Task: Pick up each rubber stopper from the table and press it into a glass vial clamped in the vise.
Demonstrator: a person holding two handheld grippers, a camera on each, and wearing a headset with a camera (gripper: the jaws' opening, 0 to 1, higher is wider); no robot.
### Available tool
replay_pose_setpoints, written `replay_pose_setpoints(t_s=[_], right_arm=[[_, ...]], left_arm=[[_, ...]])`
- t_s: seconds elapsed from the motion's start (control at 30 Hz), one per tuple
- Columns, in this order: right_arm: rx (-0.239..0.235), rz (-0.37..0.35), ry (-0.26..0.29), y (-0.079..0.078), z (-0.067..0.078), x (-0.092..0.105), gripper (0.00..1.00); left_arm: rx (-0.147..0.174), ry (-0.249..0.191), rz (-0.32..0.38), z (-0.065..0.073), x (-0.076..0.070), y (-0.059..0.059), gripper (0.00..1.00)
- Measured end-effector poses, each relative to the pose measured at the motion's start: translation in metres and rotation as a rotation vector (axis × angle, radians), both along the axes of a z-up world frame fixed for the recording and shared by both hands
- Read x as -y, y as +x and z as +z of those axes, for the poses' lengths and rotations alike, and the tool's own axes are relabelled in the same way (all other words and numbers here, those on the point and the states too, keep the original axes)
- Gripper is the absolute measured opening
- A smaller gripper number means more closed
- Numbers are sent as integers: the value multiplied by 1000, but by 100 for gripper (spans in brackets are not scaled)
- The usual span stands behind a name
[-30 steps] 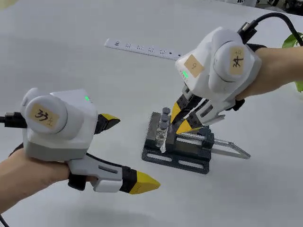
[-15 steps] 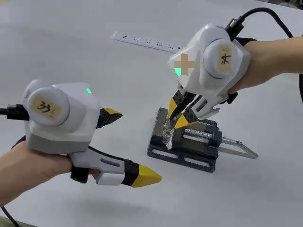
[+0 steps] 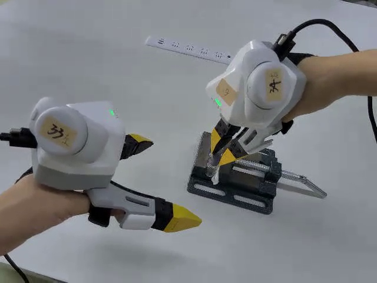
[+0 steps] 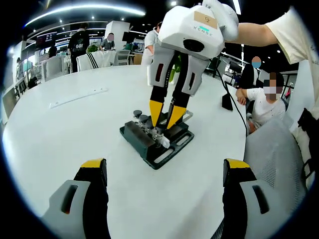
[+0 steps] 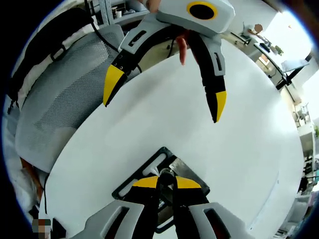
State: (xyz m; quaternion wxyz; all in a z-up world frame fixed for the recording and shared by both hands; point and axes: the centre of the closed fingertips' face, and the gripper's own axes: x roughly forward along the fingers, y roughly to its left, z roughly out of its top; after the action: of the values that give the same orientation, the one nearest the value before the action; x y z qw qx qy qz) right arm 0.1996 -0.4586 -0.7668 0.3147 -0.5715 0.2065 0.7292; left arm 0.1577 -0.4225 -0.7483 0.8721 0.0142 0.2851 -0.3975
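A black vise point(image 3: 235, 183) stands on the white table and clamps a row of glass vials. My right gripper point(image 3: 222, 150) points down over the vise's near end. Its yellow tips are nearly together on a dark rubber stopper point(image 5: 166, 175) atop the nearest vial point(image 3: 211, 167). In the left gripper view the right gripper point(image 4: 165, 114) hangs over the vise point(image 4: 149, 144), with two stoppered vials point(image 4: 140, 116) behind its tips. My left gripper point(image 3: 162, 180) hovers to the vise's left, open wide and holding nothing. The right gripper view has the left gripper point(image 5: 167, 94) spread open above the table.
A white power strip point(image 3: 185, 50) lies on the table beyond the vise. The vise's screw handle point(image 3: 300, 181) sticks out to the right. A black cable point(image 3: 318, 26) trails from the right gripper. People sit at the table's far side point(image 4: 264, 99).
The right gripper has come down and toward the vise's near end, covering the vials from the head view. The left gripper has held its place, still open.
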Motion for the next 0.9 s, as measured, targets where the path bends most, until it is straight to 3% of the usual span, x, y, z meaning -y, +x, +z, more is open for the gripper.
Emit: replay_pose_setpoints(t_s=[0.5, 0.9], right_arm=[[12, 23, -27, 3, -5, -1, 5], [52, 72, -60, 3, -5, 0, 5]], left_arm=[[-15, -10, 4, -2, 1, -4, 95], [-21, -18, 6, -5, 0, -5, 94]])
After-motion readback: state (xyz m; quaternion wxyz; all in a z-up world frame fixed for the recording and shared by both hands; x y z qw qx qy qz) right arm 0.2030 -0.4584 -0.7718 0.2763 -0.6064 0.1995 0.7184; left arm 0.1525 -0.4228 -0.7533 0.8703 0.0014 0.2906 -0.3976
